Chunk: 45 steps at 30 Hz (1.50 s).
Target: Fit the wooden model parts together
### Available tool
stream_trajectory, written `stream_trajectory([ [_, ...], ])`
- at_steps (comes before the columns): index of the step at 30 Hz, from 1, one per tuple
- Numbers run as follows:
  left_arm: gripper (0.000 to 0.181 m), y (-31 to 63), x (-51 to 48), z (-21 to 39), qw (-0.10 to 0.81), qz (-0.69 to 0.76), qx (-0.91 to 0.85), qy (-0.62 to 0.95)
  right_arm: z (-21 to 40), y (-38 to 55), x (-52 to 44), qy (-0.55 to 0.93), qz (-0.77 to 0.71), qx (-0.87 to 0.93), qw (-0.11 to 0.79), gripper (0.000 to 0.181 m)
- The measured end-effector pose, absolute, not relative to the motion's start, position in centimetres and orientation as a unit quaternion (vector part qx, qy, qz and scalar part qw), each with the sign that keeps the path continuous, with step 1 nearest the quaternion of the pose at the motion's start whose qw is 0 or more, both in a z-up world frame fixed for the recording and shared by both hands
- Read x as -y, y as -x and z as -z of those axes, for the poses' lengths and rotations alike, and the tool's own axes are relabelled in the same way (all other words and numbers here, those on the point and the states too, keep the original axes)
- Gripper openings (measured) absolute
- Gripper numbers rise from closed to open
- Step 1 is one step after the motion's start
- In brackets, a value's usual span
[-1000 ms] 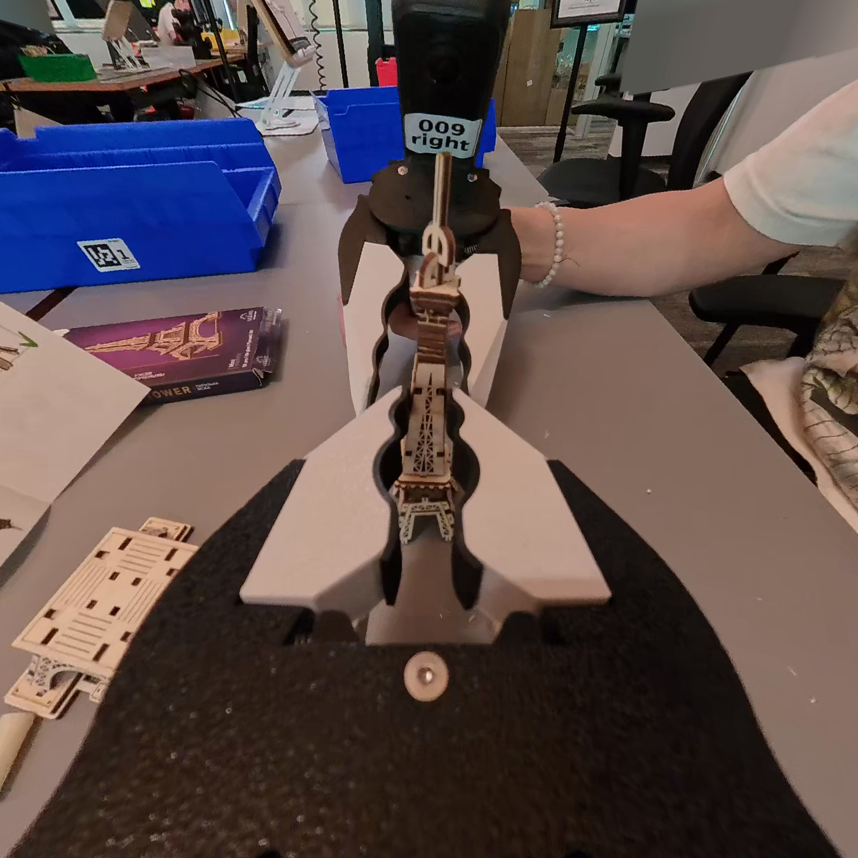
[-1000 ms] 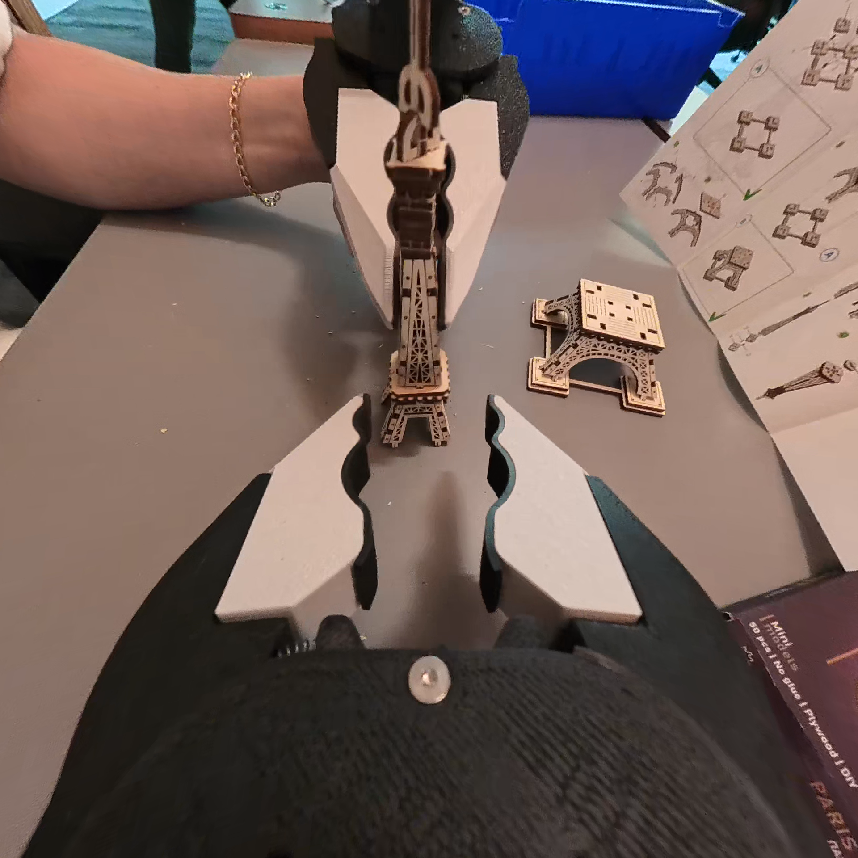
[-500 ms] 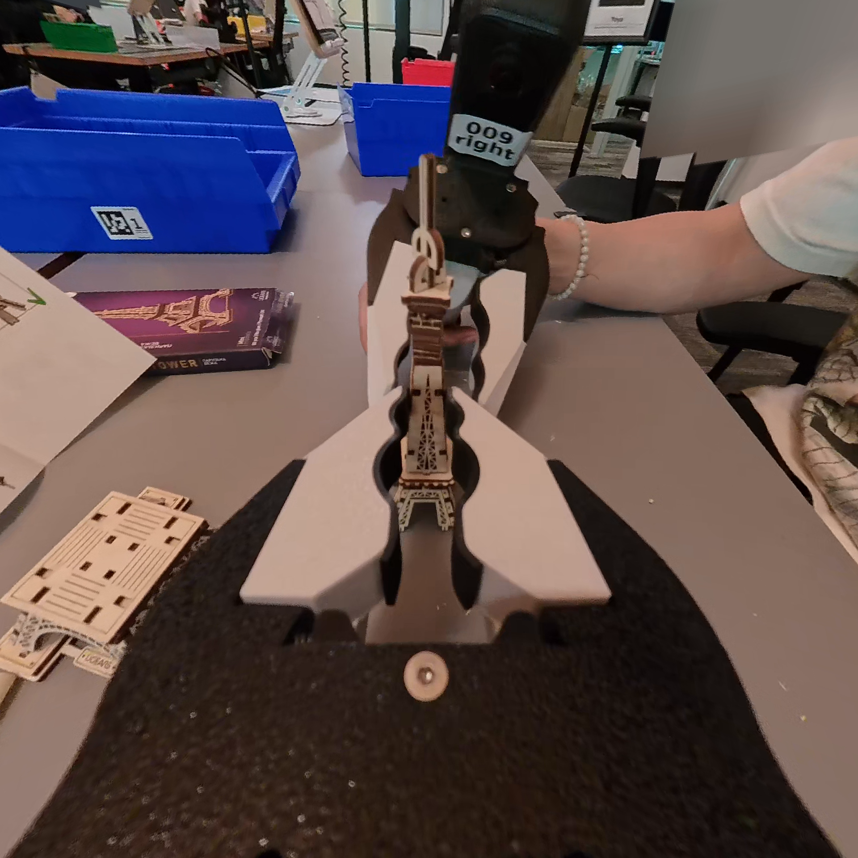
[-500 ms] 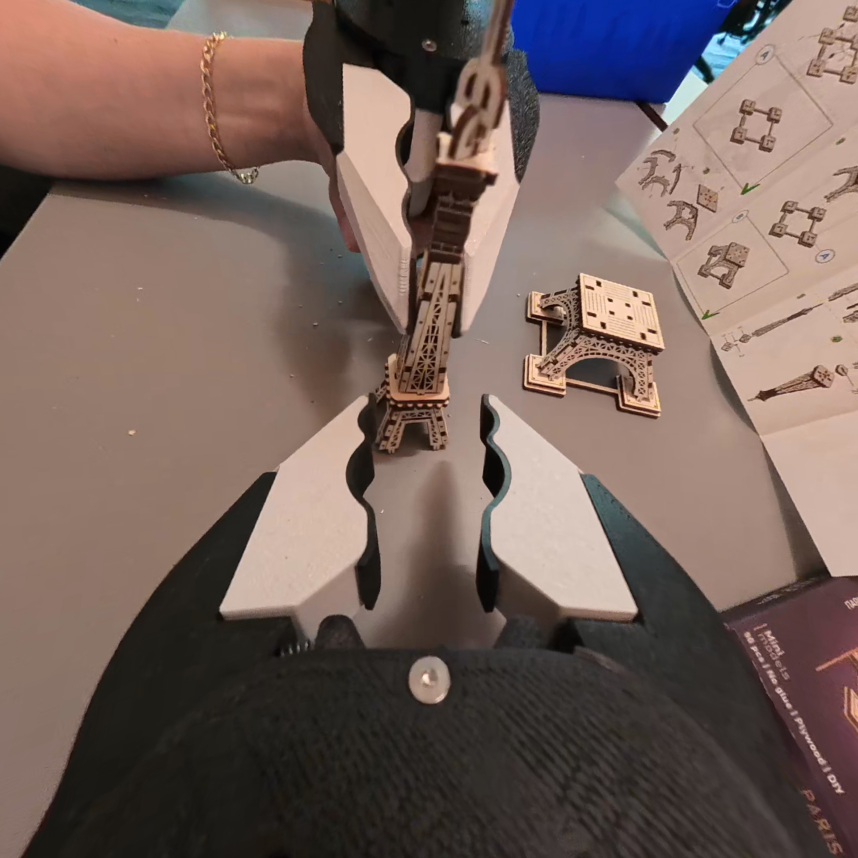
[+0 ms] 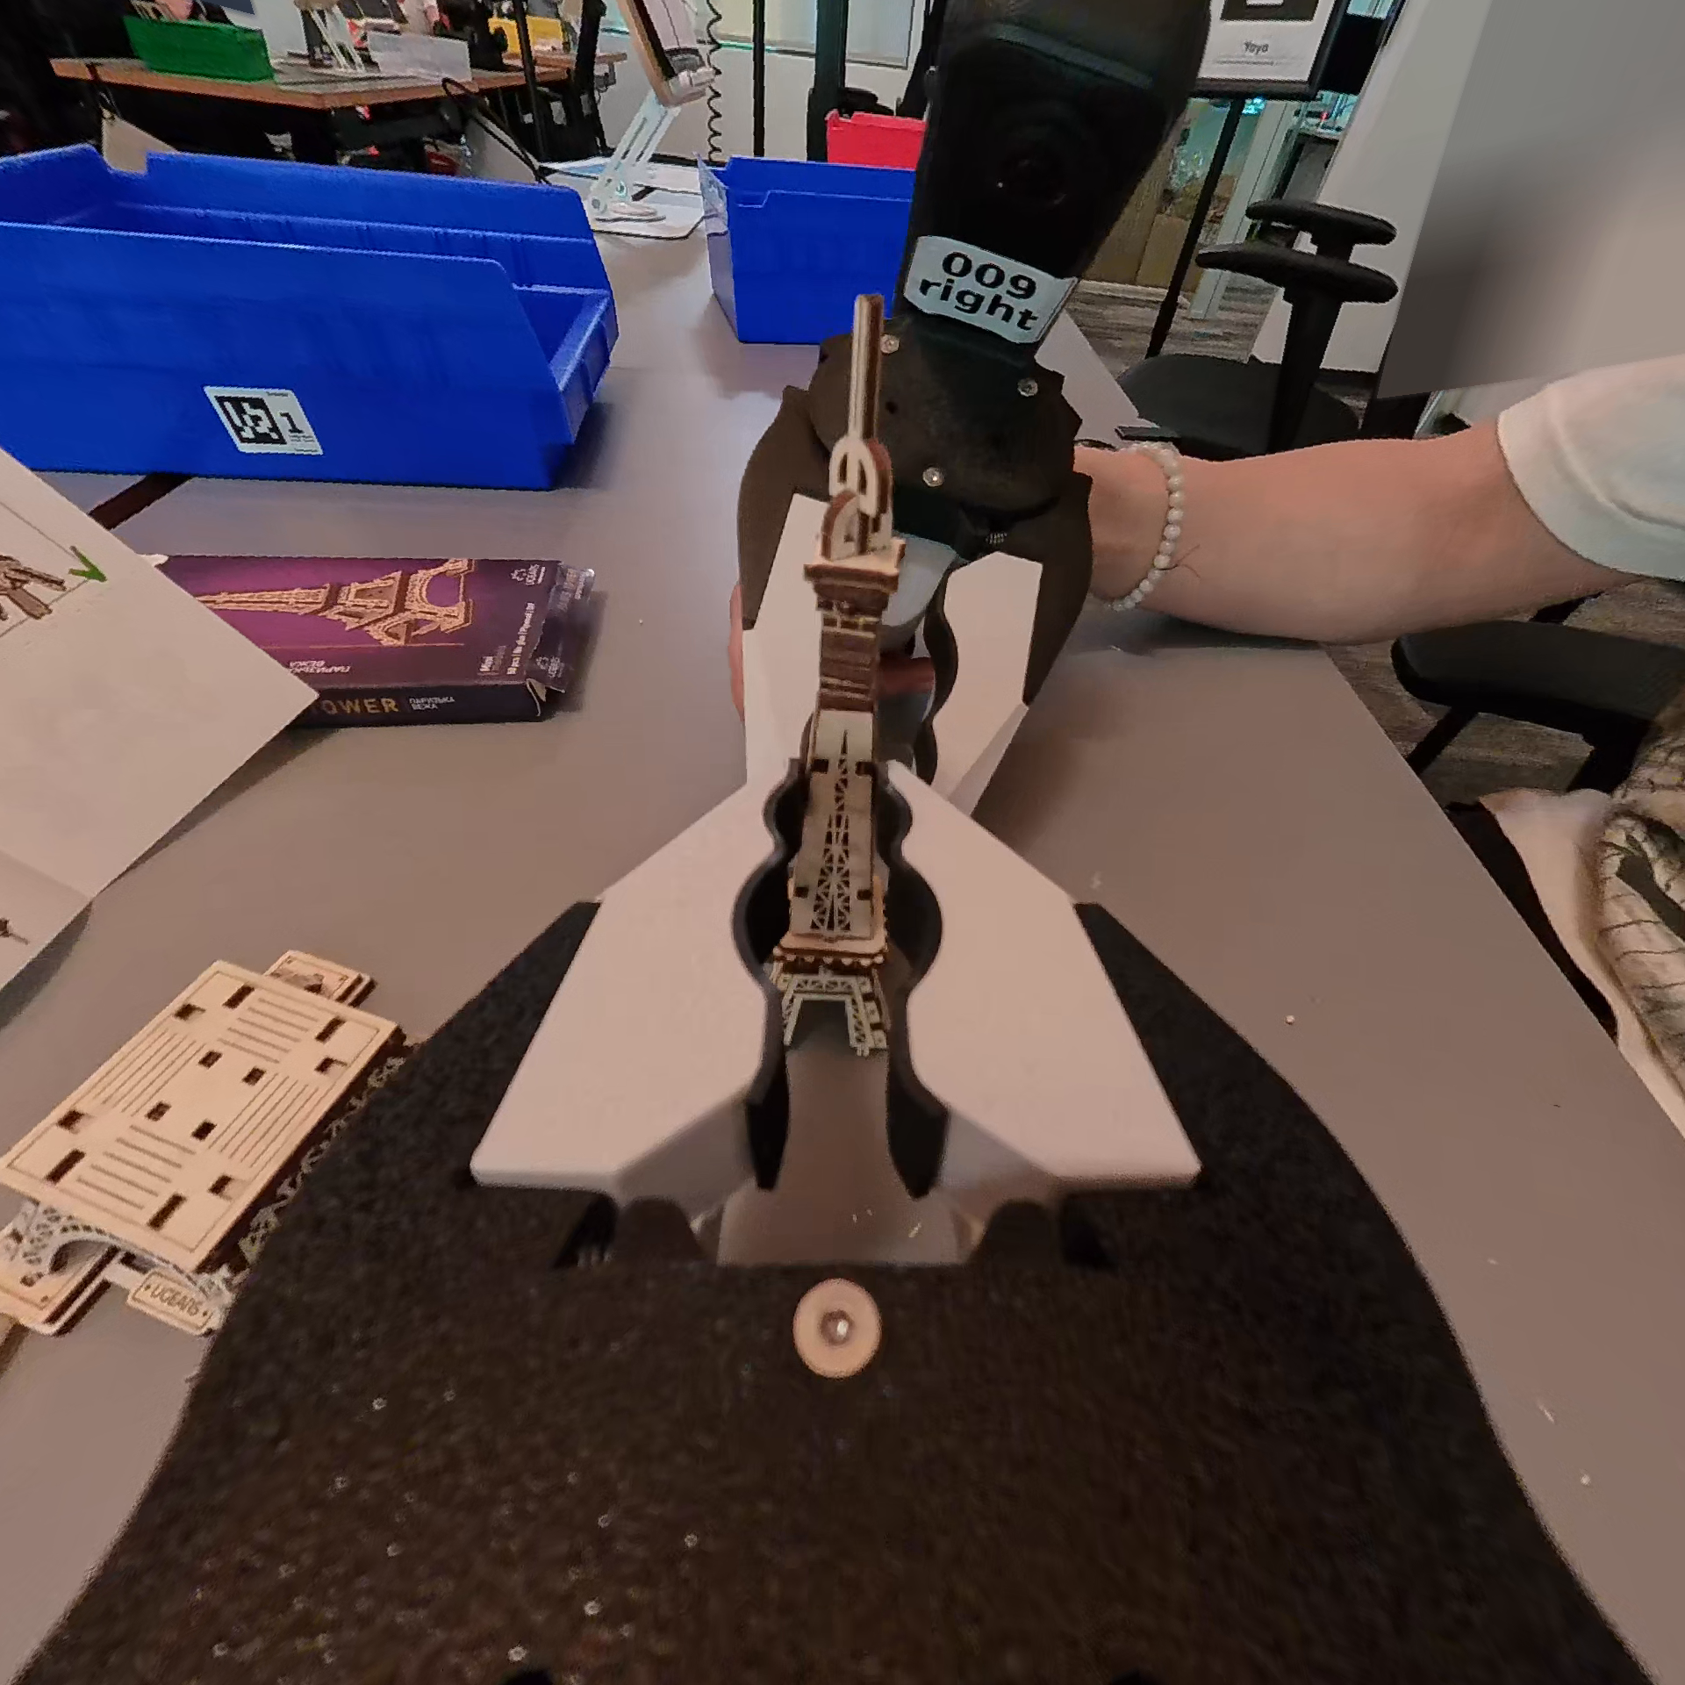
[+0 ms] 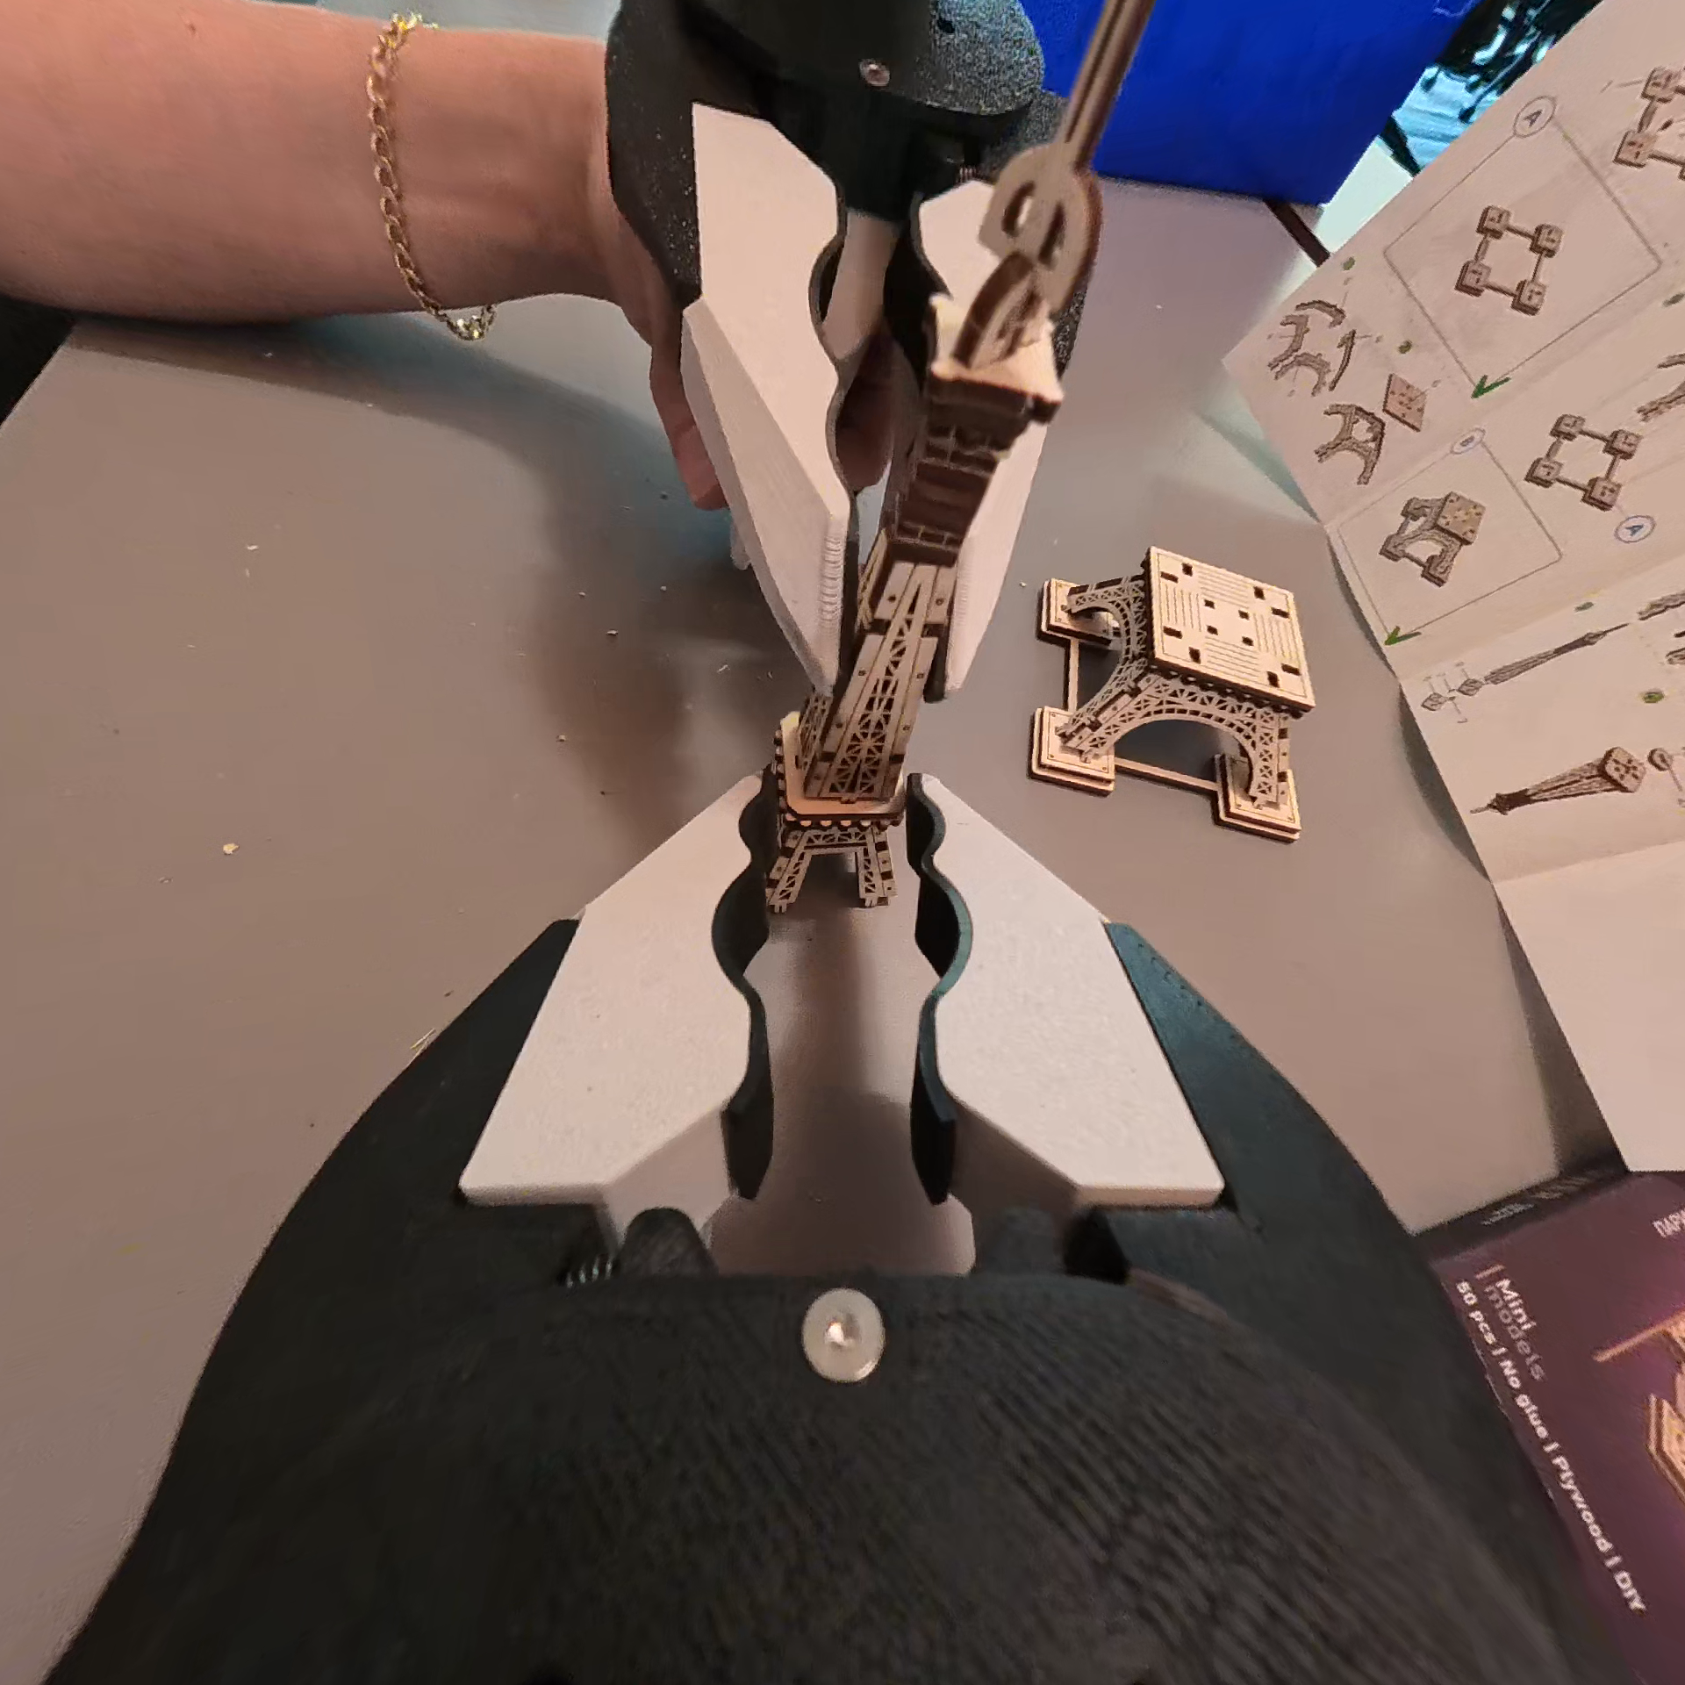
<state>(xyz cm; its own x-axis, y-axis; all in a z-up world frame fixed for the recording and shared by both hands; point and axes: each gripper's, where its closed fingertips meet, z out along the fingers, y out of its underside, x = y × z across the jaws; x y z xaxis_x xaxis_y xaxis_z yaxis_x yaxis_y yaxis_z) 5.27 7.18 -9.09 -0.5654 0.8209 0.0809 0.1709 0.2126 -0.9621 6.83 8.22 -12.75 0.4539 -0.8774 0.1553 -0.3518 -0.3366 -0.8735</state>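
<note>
A slim wooden tower section (image 5: 839,821), with a spire on top and four small legs below, is clamped at mid-height by my left gripper (image 5: 839,784), which is shut on it. In the right wrist view the tower (image 6: 912,565) leans to the right, held by the left gripper (image 6: 889,684). My right gripper (image 6: 837,798) faces it, empty and narrowly open, its tips flanking the tower's small platform and legs; I cannot tell if they touch. The wide arched wooden base (image 6: 1176,693) stands apart on the grey table (image 6: 365,729), and it also shows in the left wrist view (image 5: 182,1140).
A paper instruction sheet (image 6: 1504,365) lies beside the base. A purple kit box (image 5: 383,629) and blue bins (image 5: 301,301) sit farther back. A person's arms hold both grippers. The table edge (image 5: 1459,866) runs along the right of the left wrist view. Both grippers' tips are close together, under 4 cm apart.
The right gripper has moved in toward the tower and its fingers have narrowed around the tower's foot. In the right wrist view the tower leans more to the right. The left gripper keeps its grip.
</note>
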Motion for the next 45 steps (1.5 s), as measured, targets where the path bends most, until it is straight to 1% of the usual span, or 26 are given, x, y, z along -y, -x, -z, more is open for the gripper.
stream_trajectory([
  [4, 0.018, -5.6, -7.3, 9.2, 0.292, -0.527, 0.716, 0.353, 12.8, -6.9, -8.0, 0.746, 0.317, -0.420, 0.409, 0.026],
  [7, 0.027, -6.1, -7.1, 9.8, 0.270, -0.516, 0.732, 0.354, 12.8, -6.9, -8.0, 0.743, 0.307, -0.425, 0.415, 0.027],
  [9, 0.024, -6.0, -7.0, 10.3, 0.254, -0.509, 0.738, 0.363, 12.8, -6.9, -8.0, 0.741, 0.300, -0.429, 0.420, 0.026],
  [11, 0.015, -5.6, -7.0, 10.8, 0.245, -0.502, 0.738, 0.378, 12.7, -6.9, -8.0, 0.741, 0.299, -0.430, 0.421, 0.026],
  [12, 0.015, -5.5, -7.0, 11.0, 0.243, -0.499, 0.740, 0.381, 12.8, -6.9, -8.0, 0.742, 0.297, -0.430, 0.421, 0.026],
  [16, 0.014, -5.7, -6.5, 11.0, 0.251, -0.489, 0.755, 0.358, 13.0, -6.9, -7.9, 0.745, 0.306, -0.430, 0.408, 0.027],
  [18, 0.014, -5.6, -6.4, 11.0, 0.251, -0.490, 0.753, 0.361, 12.6, -6.9, -7.6, 0.737, 0.325, -0.431, 0.408, 0.036],
  [19, 0.014, -5.6, -6.4, 11.0, 0.250, -0.491, 0.751, 0.364, 12.5, -6.8, -7.4, 0.736, 0.327, -0.431, 0.408, 0.037],
  [21, 0.014, -5.6, -6.3, 11.0, 0.256, -0.484, 0.754, 0.362, 12.6, -6.5, -6.6, 0.731, 0.329, -0.441, 0.404, 0.037],
  [25, 0.014, -5.6, -6.4, 11.0, 0.256, -0.484, 0.753, 0.364, 11.9, -6.1, -6.1, 0.717, 0.324, -0.445, 0.428, 0.031],
  [27, 0.014, -5.7, -6.3, 11.0, 0.263, -0.490, 0.751, 0.355, 12.0, -6.1, -5.9, 0.718, 0.331, -0.446, 0.421, 0.031],
  [29, 0.014, -5.8, -6.2, 11.0, 0.273, -0.495, 0.754, 0.335, 11.8, -6.3, -6.4, 0.717, 0.326, -0.439, 0.433, 0.031],
  [30, 0.014, -5.8, -6.3, 11.0, 0.273, -0.496, 0.754, 0.332, 11.9, -6.4, -6.7, 0.721, 0.321, -0.436, 0.433, 0.034],
  [33, 0.014, -5.7, -6.5, 10.9, 0.260, -0.504, 0.745, 0.350, 12.9, -6.5, -7.0, 0.739, 0.314, -0.437, 0.405, 0.046],
  [35, 0.014, -5.6, -6.7, 10.7, 0.261, -0.510, 0.737, 0.359, 13.7, -6.3, -7.0, 0.751, 0.298, -0.443, 0.389, 0.050],
  [40, 0.014, -5.9, -6.5, 9.8, 0.272, -0.534, 0.723, 0.344, 15.0, -6.2, -7.2, 0.771, 0.279, -0.447, 0.358, 0.046],
  [45, 0.014, -5.9, -6.7, 10.1, 0.282, -0.519, 0.730, 0.344, 15.8, -6.3, -7.2, 0.788, 0.287, -0.436, 0.326, 0.041],
])
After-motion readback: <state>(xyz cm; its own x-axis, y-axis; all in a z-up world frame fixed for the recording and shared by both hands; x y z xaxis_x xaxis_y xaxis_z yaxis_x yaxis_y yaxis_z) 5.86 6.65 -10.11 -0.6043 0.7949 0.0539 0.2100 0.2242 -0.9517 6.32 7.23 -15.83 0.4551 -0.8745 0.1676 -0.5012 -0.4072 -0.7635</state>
